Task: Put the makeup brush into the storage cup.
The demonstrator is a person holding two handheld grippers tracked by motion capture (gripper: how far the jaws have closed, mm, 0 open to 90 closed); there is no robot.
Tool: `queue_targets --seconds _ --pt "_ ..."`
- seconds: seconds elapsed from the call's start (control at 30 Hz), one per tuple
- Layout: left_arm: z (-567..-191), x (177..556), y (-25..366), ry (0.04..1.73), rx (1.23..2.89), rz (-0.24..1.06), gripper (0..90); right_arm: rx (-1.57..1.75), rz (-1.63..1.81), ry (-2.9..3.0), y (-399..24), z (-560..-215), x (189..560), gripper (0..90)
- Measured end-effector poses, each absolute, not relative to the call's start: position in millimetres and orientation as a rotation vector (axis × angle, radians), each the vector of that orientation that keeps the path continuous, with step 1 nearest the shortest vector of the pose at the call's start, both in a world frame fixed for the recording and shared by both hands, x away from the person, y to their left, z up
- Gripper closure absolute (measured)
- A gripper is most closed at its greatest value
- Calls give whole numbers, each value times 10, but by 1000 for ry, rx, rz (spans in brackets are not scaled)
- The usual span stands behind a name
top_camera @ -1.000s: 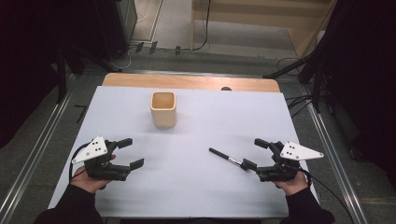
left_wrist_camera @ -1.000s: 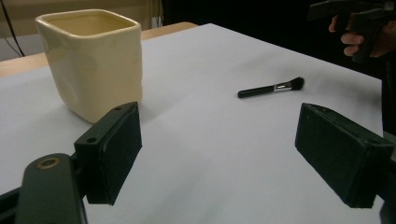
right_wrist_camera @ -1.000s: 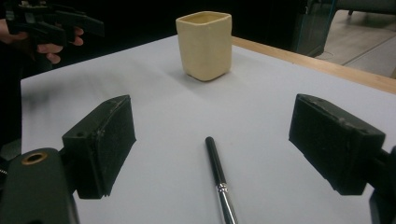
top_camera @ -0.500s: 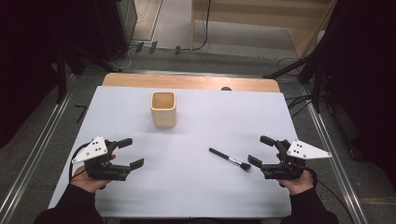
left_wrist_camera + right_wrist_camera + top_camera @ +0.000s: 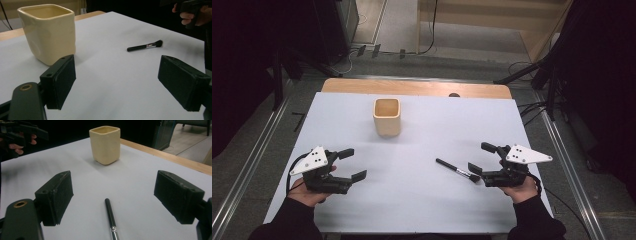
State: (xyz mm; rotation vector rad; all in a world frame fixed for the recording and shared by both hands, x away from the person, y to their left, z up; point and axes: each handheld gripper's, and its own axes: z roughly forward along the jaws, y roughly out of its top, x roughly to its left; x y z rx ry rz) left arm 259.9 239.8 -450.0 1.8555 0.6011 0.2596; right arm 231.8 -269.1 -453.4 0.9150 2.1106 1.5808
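One brush [image 5: 457, 170], one cup [image 5: 387, 117]

Looked like a lab or test bay. Marked by a white-covered table [image 5: 422, 200] flanked by metal floor rails [image 5: 247, 180], with loose cables [image 5: 532, 107] and dark equipment stands [image 5: 557, 75].

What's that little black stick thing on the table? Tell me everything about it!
It is a small makeup brush with a slim black handle, a shiny silver band and a dark tuft of bristles. It lies flat on the white table cover, bristles toward the right gripper, whose jaws stand open on either side of that end without touching it. Its handle points toward the cream cup, which stands well away.
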Motion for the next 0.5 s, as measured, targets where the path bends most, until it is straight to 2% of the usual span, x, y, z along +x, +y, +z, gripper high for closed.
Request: queue_targets --seconds 0.5 --pt "-4508 2600 2390 603 1863 254 153 889 1590 2131 -2586 -4545 2421 169"
